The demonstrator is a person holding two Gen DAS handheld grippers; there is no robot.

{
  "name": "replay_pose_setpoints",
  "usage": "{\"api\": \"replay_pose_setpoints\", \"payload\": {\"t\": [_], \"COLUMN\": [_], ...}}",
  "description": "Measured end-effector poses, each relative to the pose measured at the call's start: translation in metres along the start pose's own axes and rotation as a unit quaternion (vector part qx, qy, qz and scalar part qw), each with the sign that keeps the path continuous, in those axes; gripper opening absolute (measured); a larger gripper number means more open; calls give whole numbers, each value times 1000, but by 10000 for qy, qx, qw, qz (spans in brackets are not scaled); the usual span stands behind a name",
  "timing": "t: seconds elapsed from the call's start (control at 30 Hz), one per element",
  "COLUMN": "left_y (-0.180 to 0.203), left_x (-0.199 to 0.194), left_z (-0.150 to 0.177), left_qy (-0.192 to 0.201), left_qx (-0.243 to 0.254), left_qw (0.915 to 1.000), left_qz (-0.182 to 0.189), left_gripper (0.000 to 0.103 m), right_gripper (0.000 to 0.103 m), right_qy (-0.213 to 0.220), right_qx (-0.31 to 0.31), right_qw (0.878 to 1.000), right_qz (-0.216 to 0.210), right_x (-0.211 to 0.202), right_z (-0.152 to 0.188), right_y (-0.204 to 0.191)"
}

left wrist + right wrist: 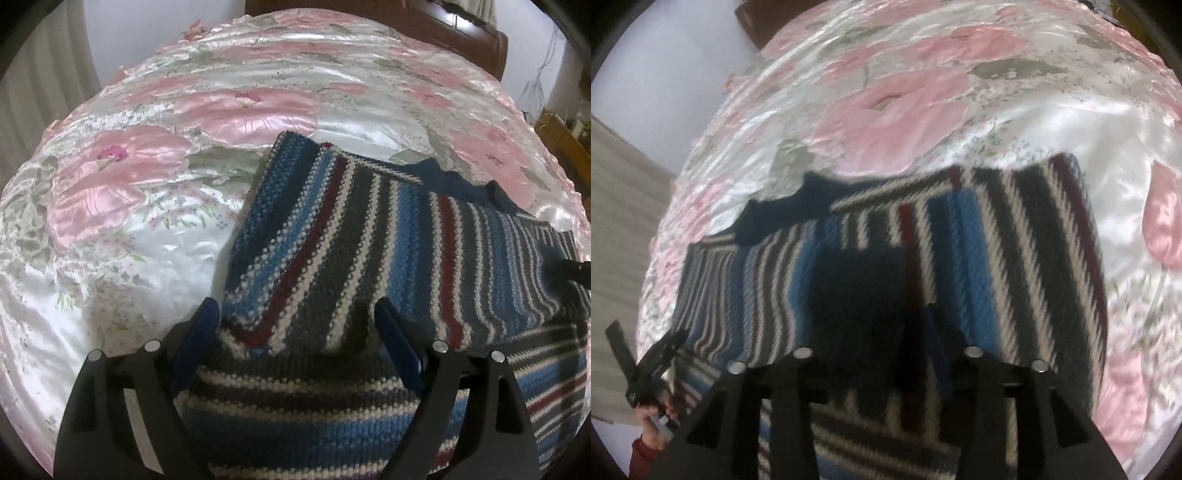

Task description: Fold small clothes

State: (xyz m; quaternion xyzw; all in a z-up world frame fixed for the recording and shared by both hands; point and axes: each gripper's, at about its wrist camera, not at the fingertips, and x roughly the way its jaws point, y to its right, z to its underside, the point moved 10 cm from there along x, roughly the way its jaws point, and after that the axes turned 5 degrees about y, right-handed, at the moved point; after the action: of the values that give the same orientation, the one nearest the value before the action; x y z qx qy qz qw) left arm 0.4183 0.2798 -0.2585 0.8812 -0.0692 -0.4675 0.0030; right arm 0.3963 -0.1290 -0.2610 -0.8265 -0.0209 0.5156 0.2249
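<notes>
A striped knitted sweater in blue, grey, white and dark red lies on the bed, with one part folded over the rest. My left gripper hangs open over its near edge, and the folded flap lies between its blue pads without being pinched. In the right wrist view, which is blurred, the sweater fills the middle. My right gripper has its jaws drawn close on a dark navy fold of the knit. One blue pad shows; the other is lost in the dark fabric.
The bed carries a shiny white satin cover with pink flowers. A dark wooden headboard stands at the far end. A hand with a red sleeve holds the left gripper's handle at the lower left of the right wrist view.
</notes>
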Motion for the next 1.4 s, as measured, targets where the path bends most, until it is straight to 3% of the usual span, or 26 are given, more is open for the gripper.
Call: {"api": "replay_pose_setpoints", "payload": {"t": [0.1, 0.17, 0.33, 0.53, 0.67, 0.8, 0.87, 1.1, 1.2, 1.3, 1.4], "left_y": [1, 3, -1, -6, -14, -26, -33, -39, -33, -29, -29], "left_x": [3, 9, 11, -46, -83, -112, -126, -155, -160, -165, -170], "left_z": [3, 6, 11, 25, 69, 114, 139, 199, 221, 236, 246], "left_qy": [-55, -126, -289, -330, -609, -941, -1137, -1549, -1722, -1755, -1758], "left_qx": [79, 171, 43, 150, 484, 476, 432, 201, 140, 83, 24], "left_qw": [10000, 9997, 9996, 9989, 9965, 9941, 9923, 9871, 9841, 9836, 9837], "left_qz": [-26, -85, -12, 297, 297, 259, 229, 355, 414, 418, 374], "left_gripper": [88, 90, 90, 90, 90, 90, 90, 90, 90, 90, 90], "right_gripper": [40, 28, 29, 47, 52, 58, 68, 74, 75, 76, 76], "right_qy": [-248, -288, -270, -9, -153, -232, -269, -374, -391, -464, -536], "right_qx": [-208, -383, -310, -429, -551, -662, -617, -434, -123, -140, -33], "right_qw": [9994, 9978, 9971, 9985, 9977, 9965, 9965, 9968, 9986, 9974, 9977], "right_qz": [118, 449, 636, 352, 352, 458, 492, 550, 330, 538, 420], "right_x": [6, 12, 15, -48, -86, -119, -131, -160, -165, -164, -163], "right_z": [15, 18, 20, 59, 118, 177, 203, 280, 299, 318, 331], "right_y": [-2, 2, 4, -9, -11, -7, -5, -1, -1, 5, 7]}}
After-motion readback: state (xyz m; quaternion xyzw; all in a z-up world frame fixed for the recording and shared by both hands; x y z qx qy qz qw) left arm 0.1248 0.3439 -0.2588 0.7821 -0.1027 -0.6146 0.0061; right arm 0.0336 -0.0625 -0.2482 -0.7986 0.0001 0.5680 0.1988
